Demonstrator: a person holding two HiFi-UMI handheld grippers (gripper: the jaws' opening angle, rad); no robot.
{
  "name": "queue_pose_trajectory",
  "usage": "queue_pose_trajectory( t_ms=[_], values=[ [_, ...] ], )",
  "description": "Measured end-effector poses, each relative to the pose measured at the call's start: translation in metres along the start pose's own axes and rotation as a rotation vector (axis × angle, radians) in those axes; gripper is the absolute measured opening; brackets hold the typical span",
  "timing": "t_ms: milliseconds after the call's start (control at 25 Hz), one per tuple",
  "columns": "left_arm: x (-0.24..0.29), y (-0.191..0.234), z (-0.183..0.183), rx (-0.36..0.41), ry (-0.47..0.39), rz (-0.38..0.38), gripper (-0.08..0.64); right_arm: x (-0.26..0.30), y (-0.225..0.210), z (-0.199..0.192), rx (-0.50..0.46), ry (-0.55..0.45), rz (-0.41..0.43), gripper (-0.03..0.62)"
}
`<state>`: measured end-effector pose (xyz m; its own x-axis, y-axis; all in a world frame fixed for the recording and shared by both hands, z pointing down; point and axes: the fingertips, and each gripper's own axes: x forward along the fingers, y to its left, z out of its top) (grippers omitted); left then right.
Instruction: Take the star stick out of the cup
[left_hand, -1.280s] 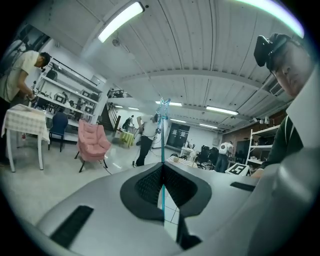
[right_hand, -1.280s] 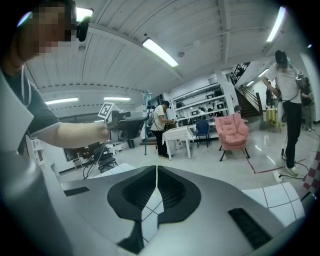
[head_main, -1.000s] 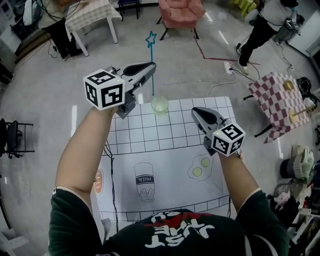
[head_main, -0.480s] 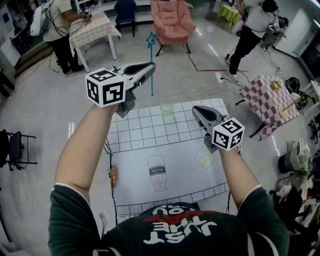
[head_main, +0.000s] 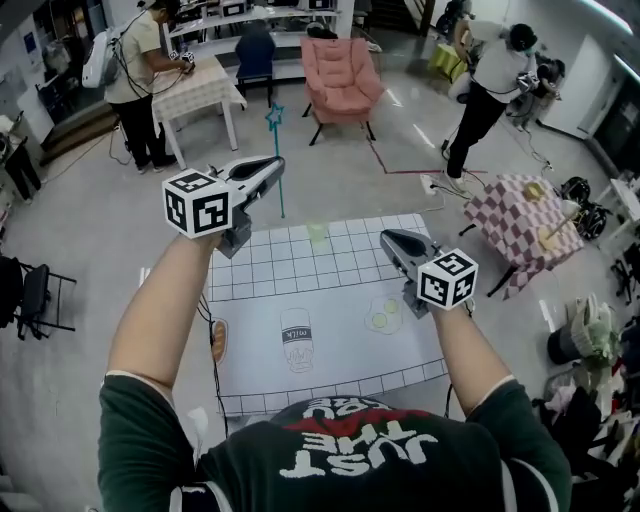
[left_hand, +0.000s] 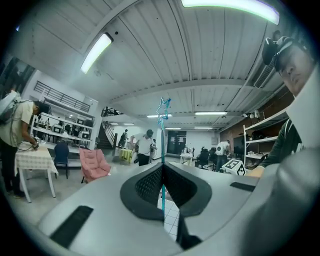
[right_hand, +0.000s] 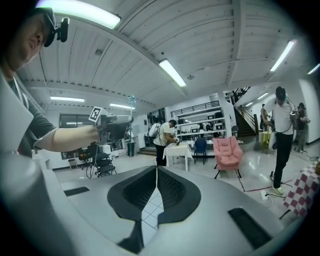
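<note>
Pink armchair (head_main: 343, 80), checkered table (head_main: 512, 212), grey floor (head_main: 85, 255)

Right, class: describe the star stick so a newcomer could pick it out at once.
Find the white gridded mat; the left gripper hangs above its far left corner. Pinched upright in its jaws is the thin teal stick, held clear of the pale green cup and alone in carrying an outlined star on top.

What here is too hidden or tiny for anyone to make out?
Cup: head view, too small and pale to show any contents.
Star stick: head view, grip spot covered by fingers of the left gripper.
Star stick's lower end: left gripper view, behind that gripper's body.
</note>
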<state>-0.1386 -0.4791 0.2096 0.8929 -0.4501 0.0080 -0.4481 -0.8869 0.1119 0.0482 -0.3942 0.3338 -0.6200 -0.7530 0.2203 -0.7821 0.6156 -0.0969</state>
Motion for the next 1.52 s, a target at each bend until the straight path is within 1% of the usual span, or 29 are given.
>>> queue_pose_trajectory(
  t_ms=[80,120,280,400,480,680,800,960,1120,1360,1520],
  values=[
    [-0.021,-0.014,0.0,-0.001,0.0,0.028,0.008,-0.013,0.016,0.003,0.001,0.008,0.015,0.034],
    [-0.022,-0.025,-0.003,-0.004,-0.001,0.045,0.008,-0.024,0.015,0.002,0.002,0.013,0.026,0.034],
    [0.005,-0.083,-0.024,-0.033,-0.013,0.124,0.008,-0.085,-0.015,-0.007,0.011,0.021,0.091,0.034],
    [-0.024,-0.11,-0.026,-0.069,-0.036,0.165,0.008,-0.107,0.006,-0.001,-0.009,0.037,0.12,0.034],
    [-0.035,-0.129,-0.034,-0.098,-0.043,0.19,0.008,-0.123,0.01,-0.003,-0.013,0.04,0.138,0.034],
    [-0.005,-0.185,-0.077,-0.165,-0.035,0.261,0.008,-0.174,-0.037,-0.03,-0.001,0.035,0.193,0.034],
    [-0.005,-0.208,-0.101,-0.2,-0.036,0.297,0.008,-0.188,-0.045,-0.049,0.002,0.047,0.218,0.034],
    [-0.031,-0.216,-0.13,-0.282,-0.067,0.325,0.008,-0.187,-0.027,-0.07,0.014,0.079,0.233,0.034],
    [-0.045,-0.216,-0.159,-0.376,-0.113,0.334,0.008,-0.186,-0.019,-0.095,0.023,0.106,0.229,0.034],
    [-0.092,-0.195,-0.198,-0.508,-0.185,0.31,0.009,-0.161,0.012,-0.125,0.068,0.154,0.18,0.034],
    [-0.123,-0.176,-0.23,-0.596,-0.203,0.298,0.008,-0.14,0.038,-0.145,0.101,0.178,0.146,0.034]
  ],
)
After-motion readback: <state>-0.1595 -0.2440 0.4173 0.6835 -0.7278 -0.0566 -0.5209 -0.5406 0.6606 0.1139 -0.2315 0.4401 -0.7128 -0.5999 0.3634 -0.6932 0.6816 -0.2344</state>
